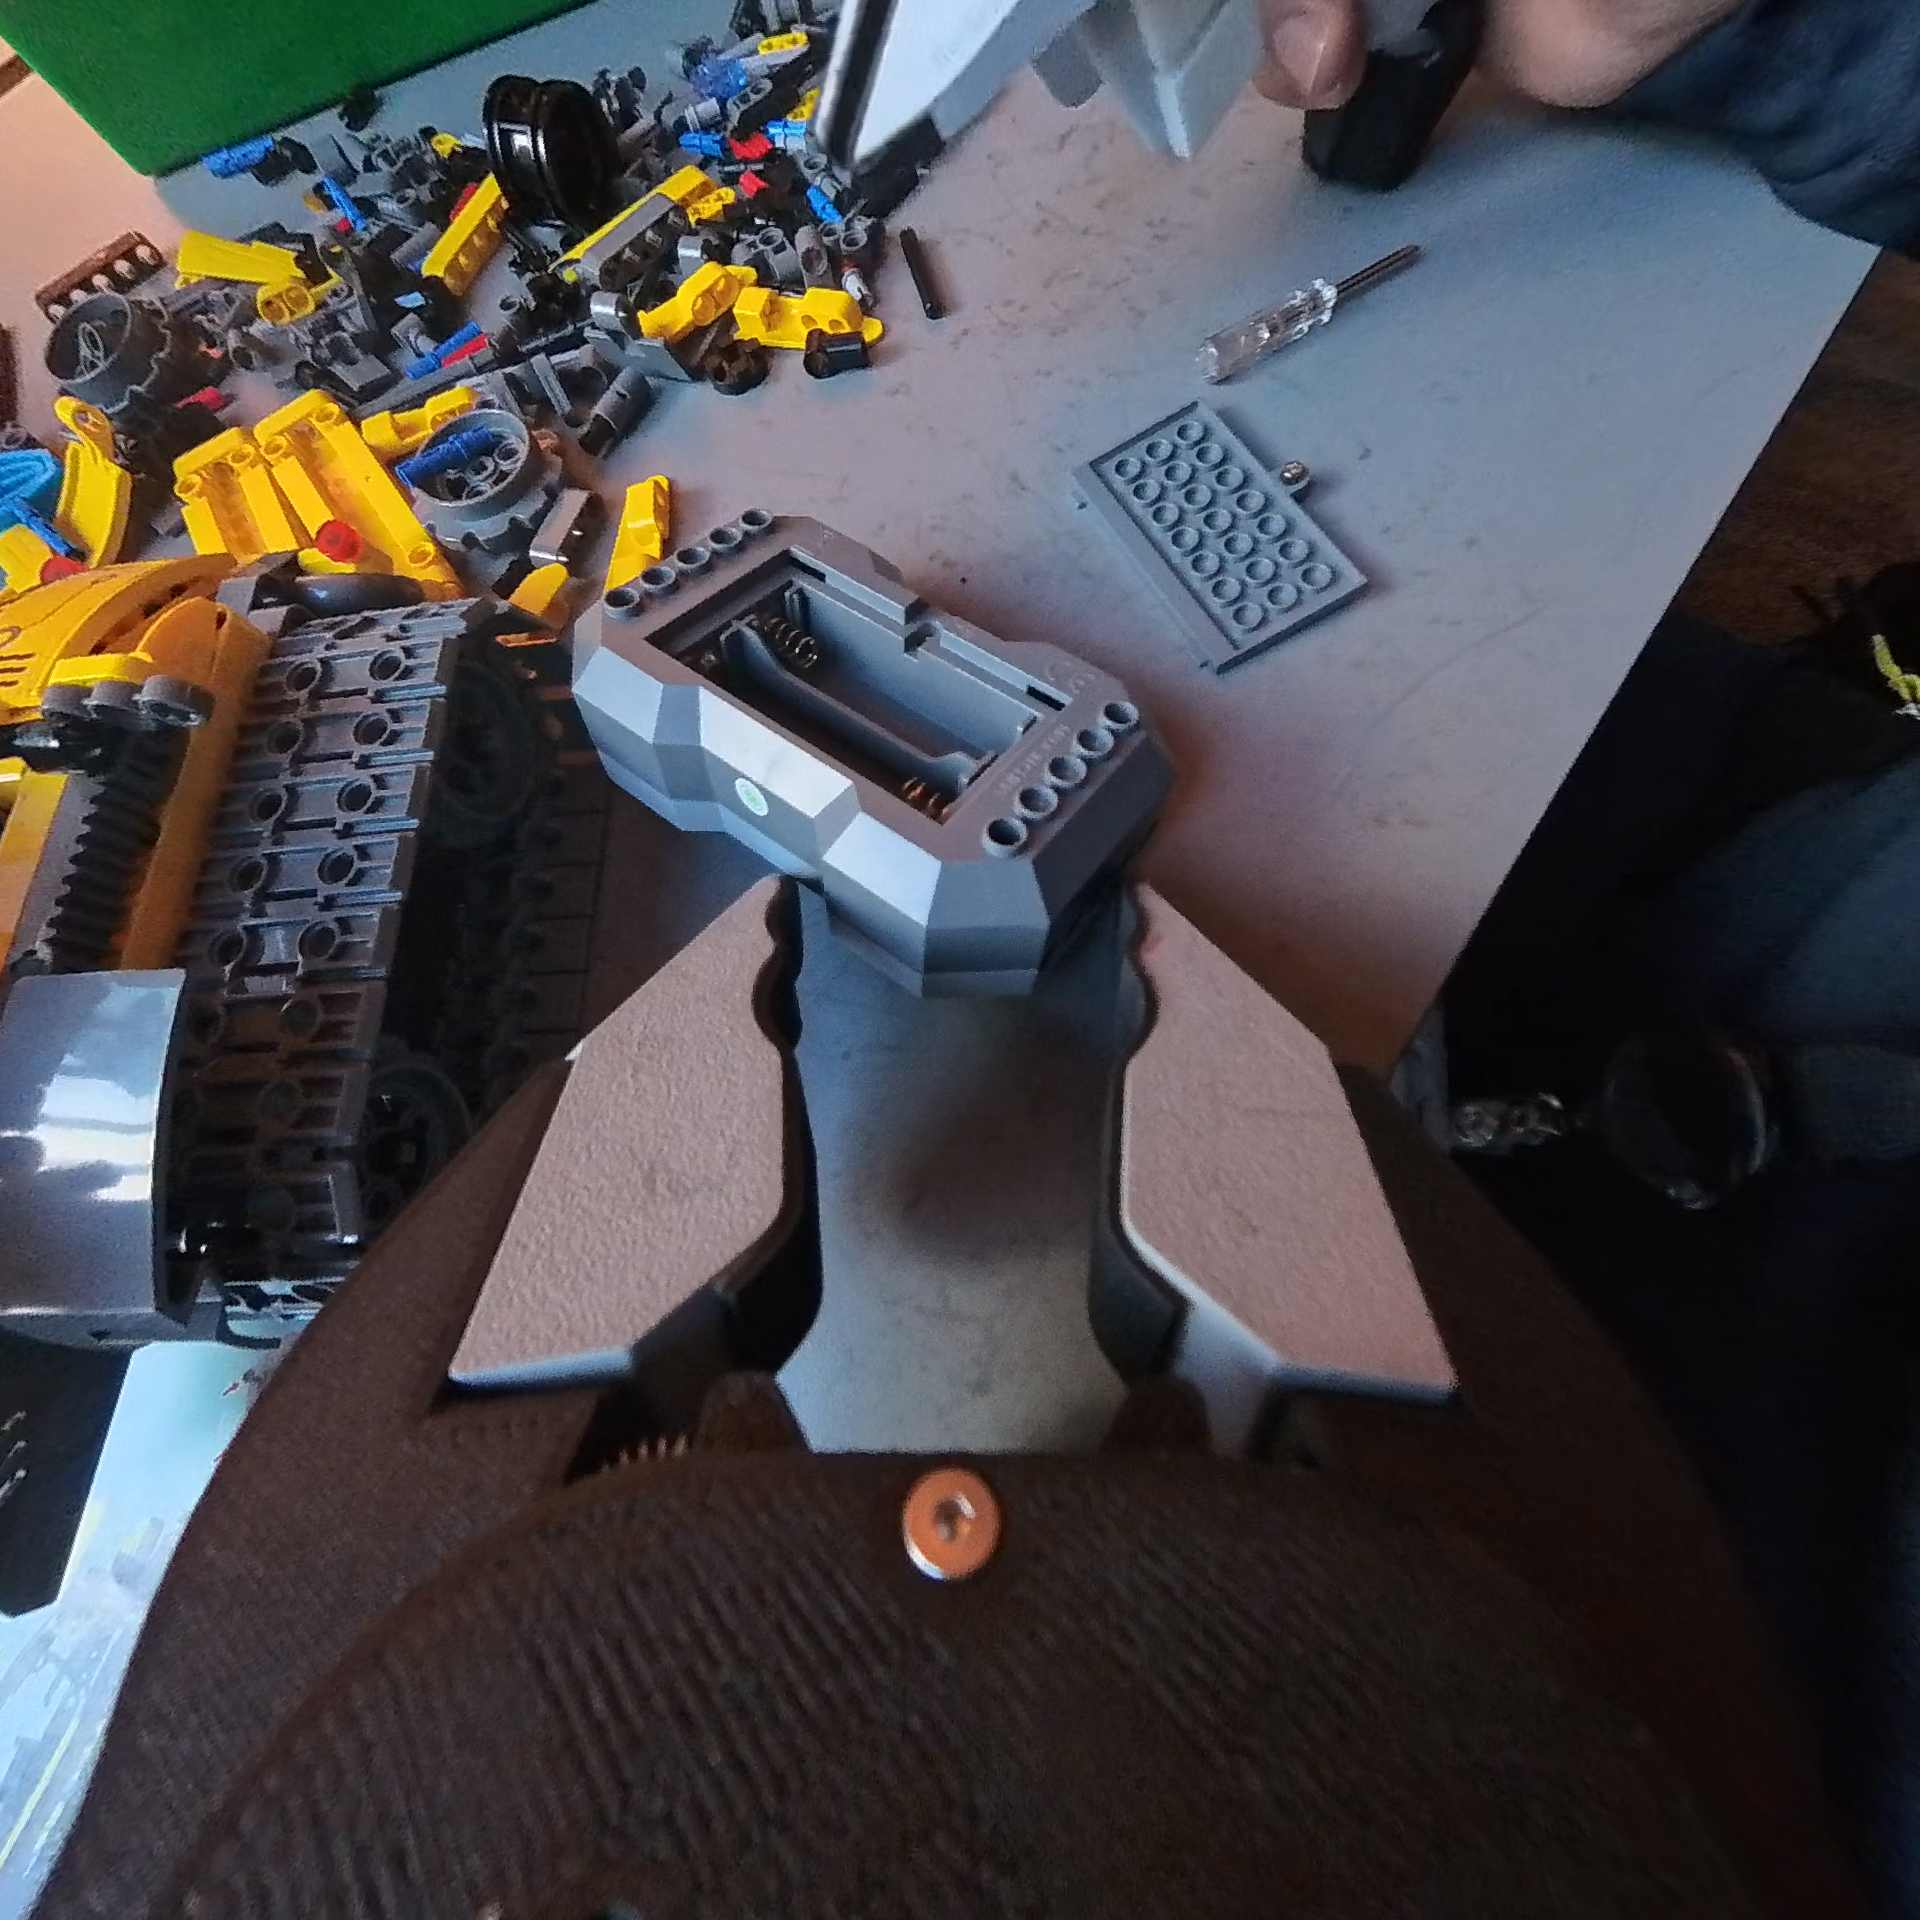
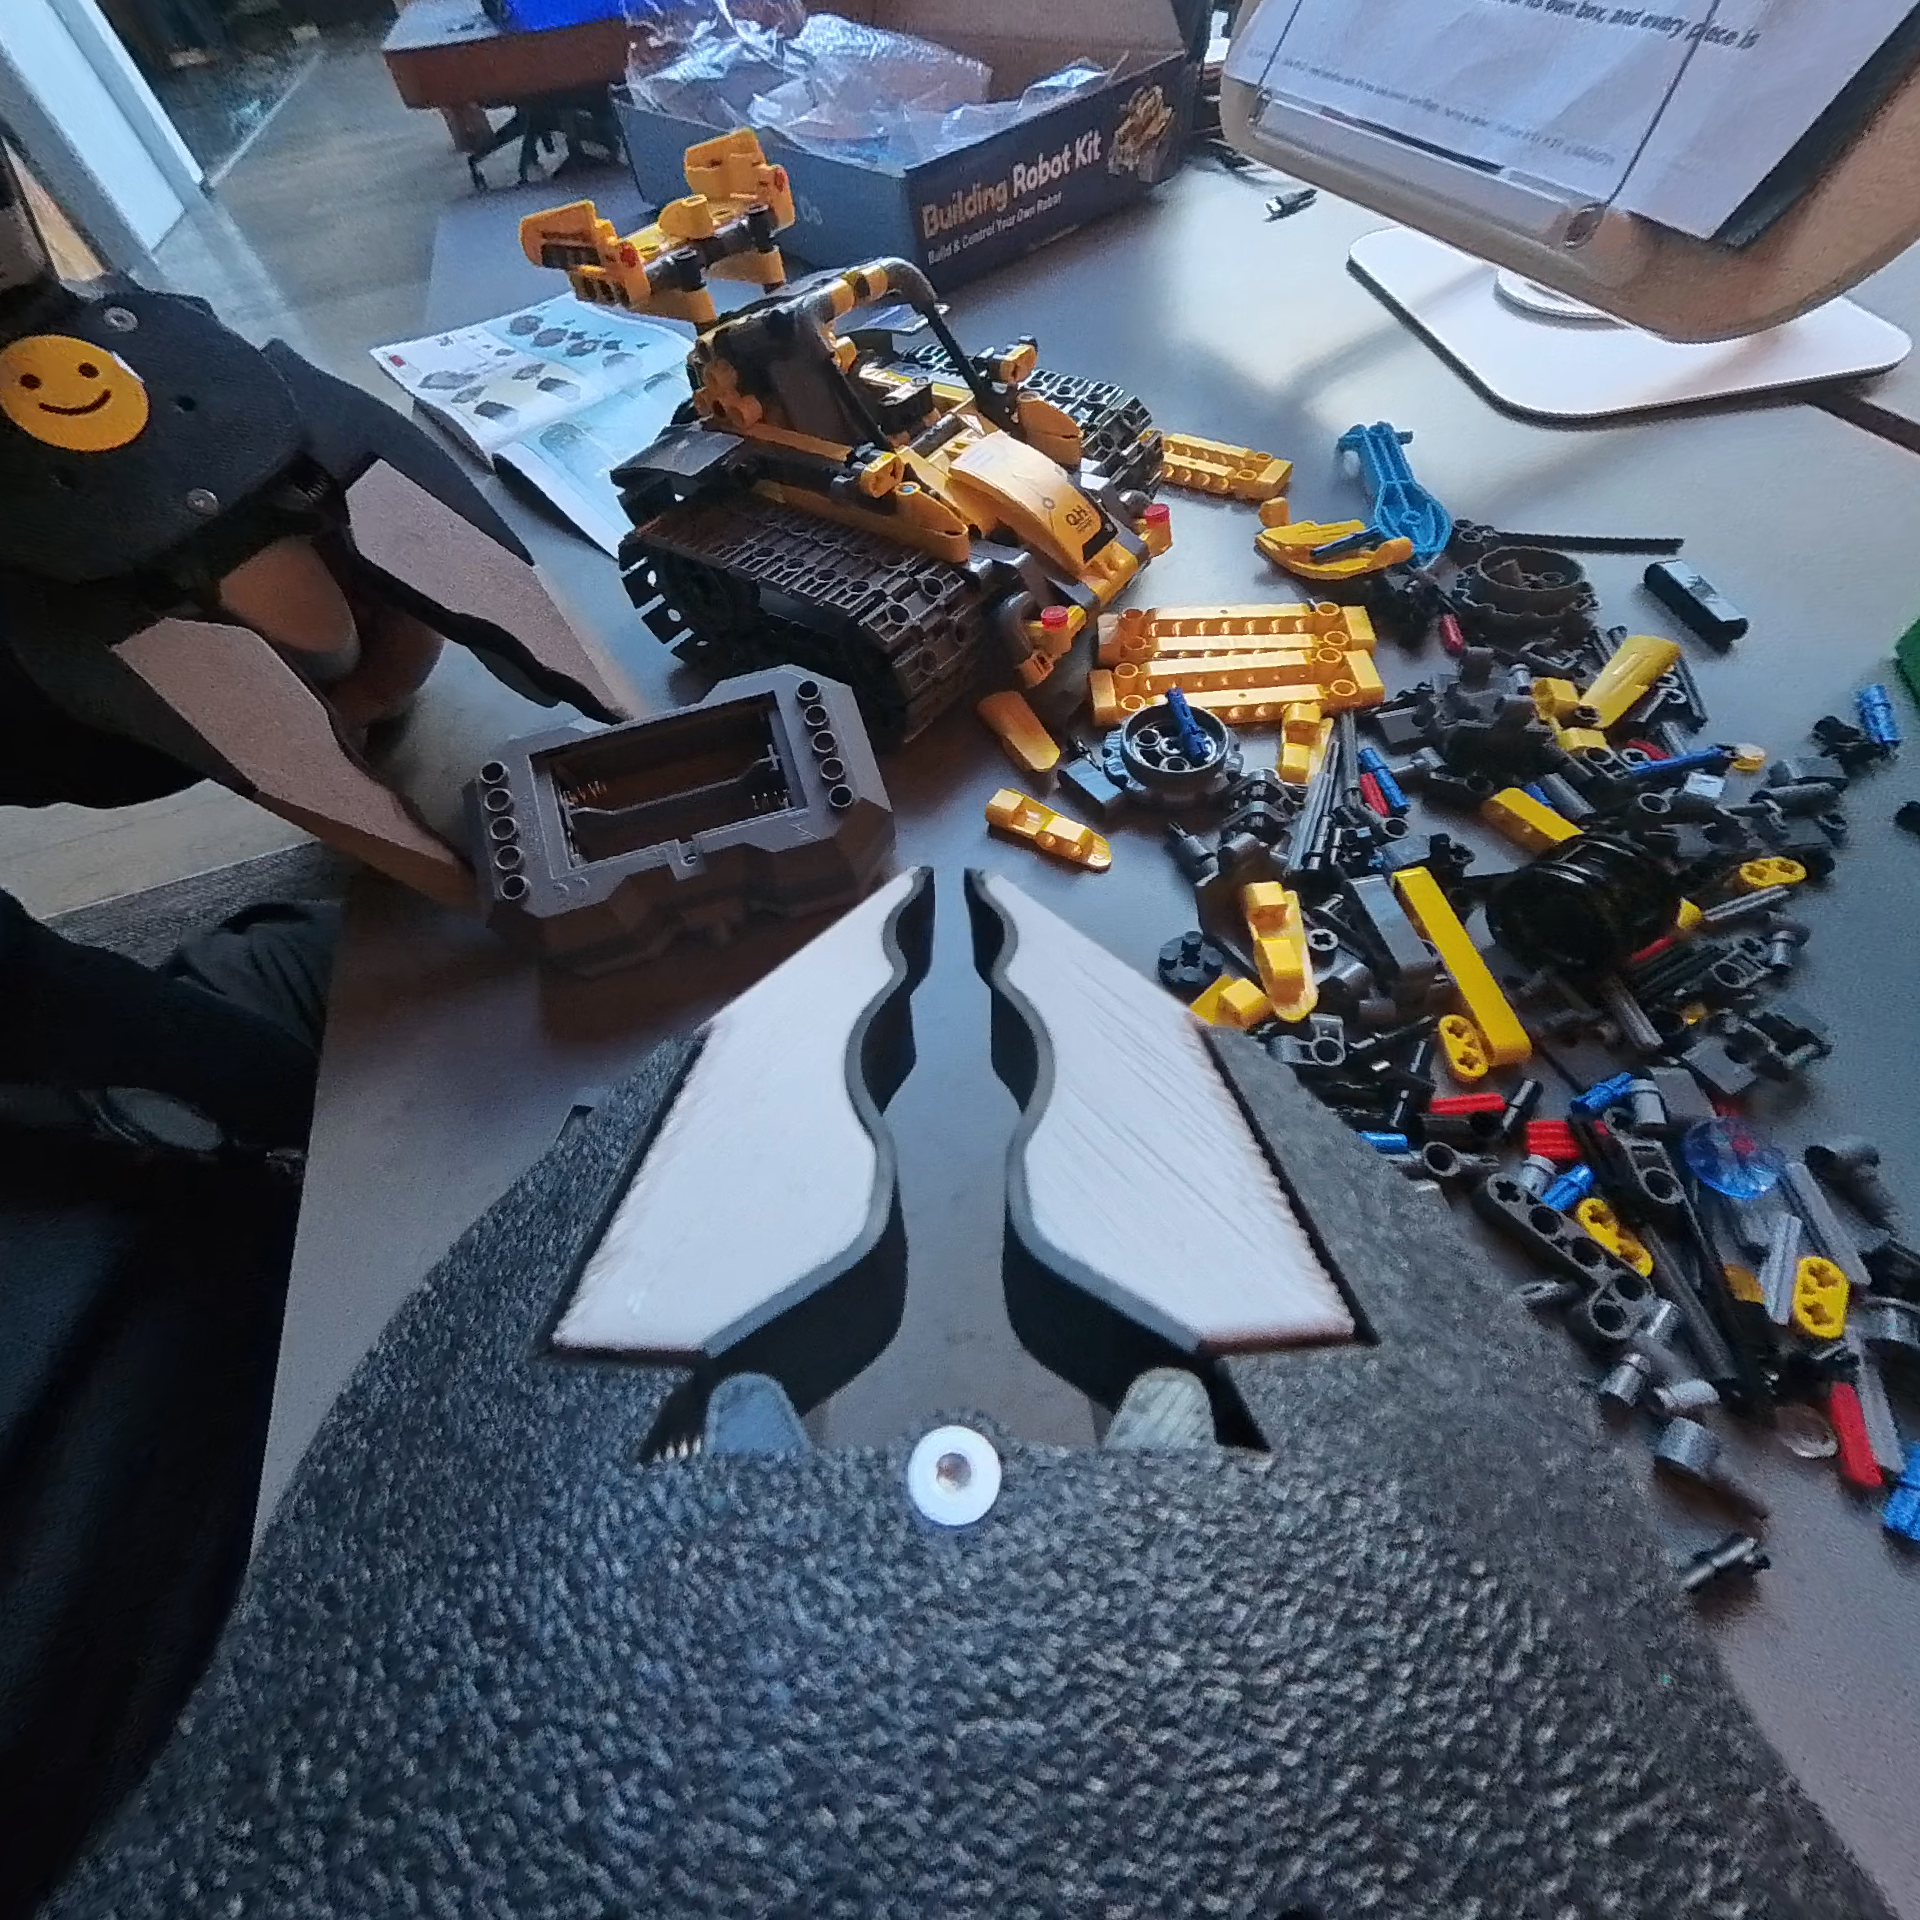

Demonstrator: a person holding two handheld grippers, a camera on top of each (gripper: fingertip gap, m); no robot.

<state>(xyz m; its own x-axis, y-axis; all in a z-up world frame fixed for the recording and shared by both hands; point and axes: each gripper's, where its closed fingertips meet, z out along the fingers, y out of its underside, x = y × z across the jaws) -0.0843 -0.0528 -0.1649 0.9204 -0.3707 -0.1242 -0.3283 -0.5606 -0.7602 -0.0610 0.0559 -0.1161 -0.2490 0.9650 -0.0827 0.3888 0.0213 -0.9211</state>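
A grey battery box (image 1: 769,769) lies on the grey table with its compartment open and empty, springs showing. My left gripper (image 1: 956,888) is shut on the near end of the box, one finger on each side. The right wrist view shows this grip from the side, at the left end of the box (image 2: 675,795). My right gripper (image 2: 948,878) is shut and empty, its tips hovering just right of the box's near corner. Its grey body (image 1: 1143,62) and a person's hand show at the top of the left wrist view.
A yellow and black tracked vehicle (image 2: 862,551) stands just behind the box. A pile of loose bricks and pins (image 2: 1507,935) spreads right of it. A grey studded plate (image 1: 1221,535), a small screw (image 1: 1294,473) and a clear-handled screwdriver (image 1: 1299,312) lie nearby. A booklet (image 2: 530,384), kit box (image 2: 987,177) and monitor stand (image 2: 1621,312) are farther back. About 12 centimeters separates my left fingertips from my right.
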